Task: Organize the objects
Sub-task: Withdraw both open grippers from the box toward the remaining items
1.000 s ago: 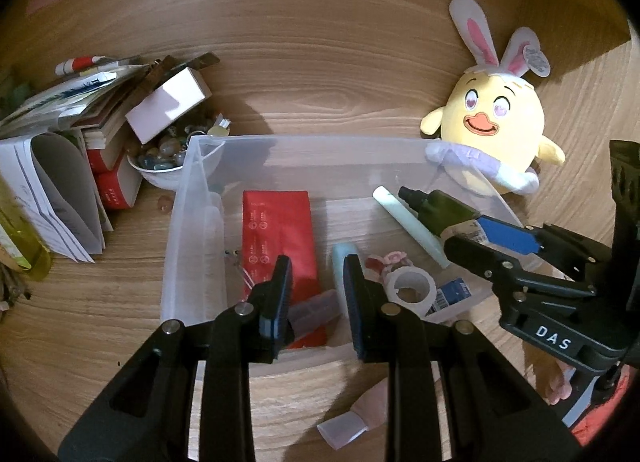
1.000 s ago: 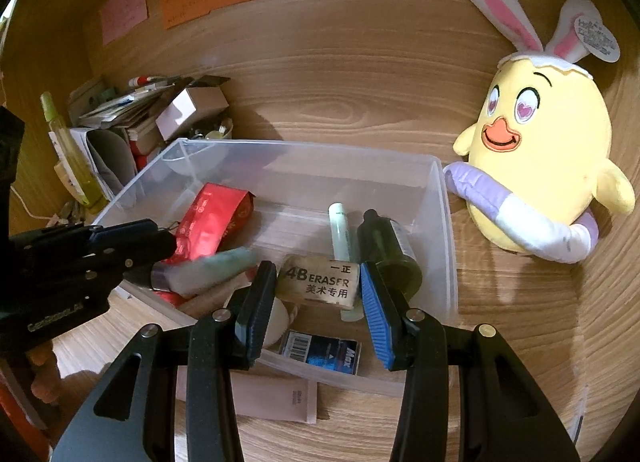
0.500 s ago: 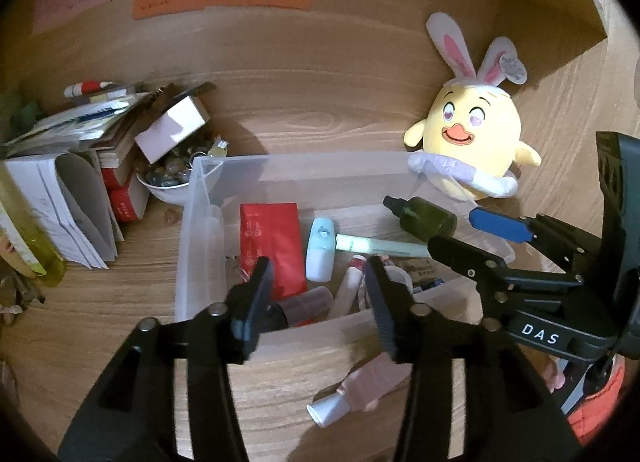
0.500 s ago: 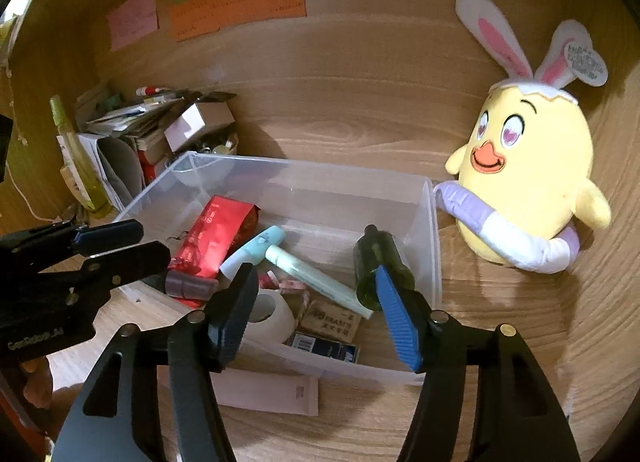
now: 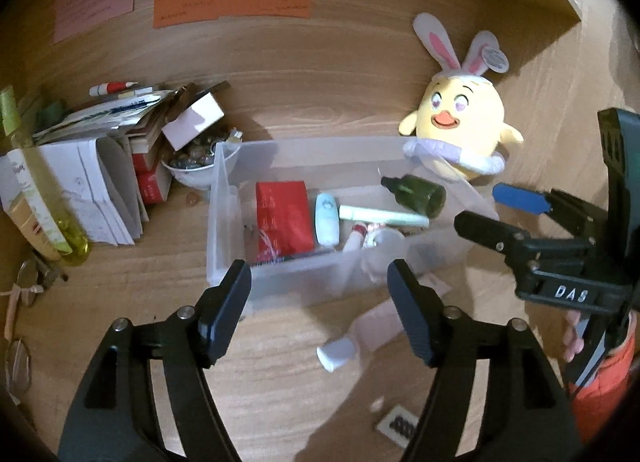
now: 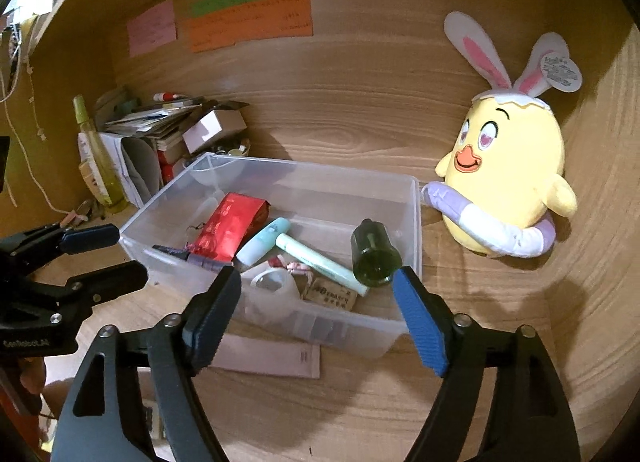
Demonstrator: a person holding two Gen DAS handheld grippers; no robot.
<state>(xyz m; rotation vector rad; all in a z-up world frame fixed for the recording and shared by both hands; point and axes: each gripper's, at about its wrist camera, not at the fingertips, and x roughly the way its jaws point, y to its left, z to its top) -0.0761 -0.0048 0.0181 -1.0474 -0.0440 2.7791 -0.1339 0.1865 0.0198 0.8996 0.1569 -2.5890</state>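
A clear plastic bin (image 5: 224,222) (image 6: 412,222) holds a red packet (image 5: 284,218) (image 6: 232,226), a dark green bottle (image 5: 420,196) (image 6: 374,254), a mint tube (image 5: 384,216) (image 6: 320,262), a tape roll (image 6: 272,282), a 4B eraser (image 6: 330,296) and a grey-purple marker (image 6: 188,256). A pink tube (image 5: 360,338) (image 6: 272,356) lies on the desk in front of the bin. My left gripper (image 5: 318,282) (image 6: 128,252) and my right gripper (image 6: 318,282) (image 5: 486,208) hover before the bin's near wall. The jaws of both are opening, with nothing between them.
A yellow plush chick (image 5: 460,130) (image 6: 508,182) with rabbit ears leans at the bin's right. Left of the bin are piled books and papers (image 5: 100,166), a bowl of stones (image 5: 192,166) and a yellow-green bottle (image 5: 48,202). Sticky notes (image 5: 232,2) hang on the wooden back wall.
Both grippers drew back and up from the bin while their jaws widened. The left let go of the marker and the right let go of the eraser; both lie in the bin.
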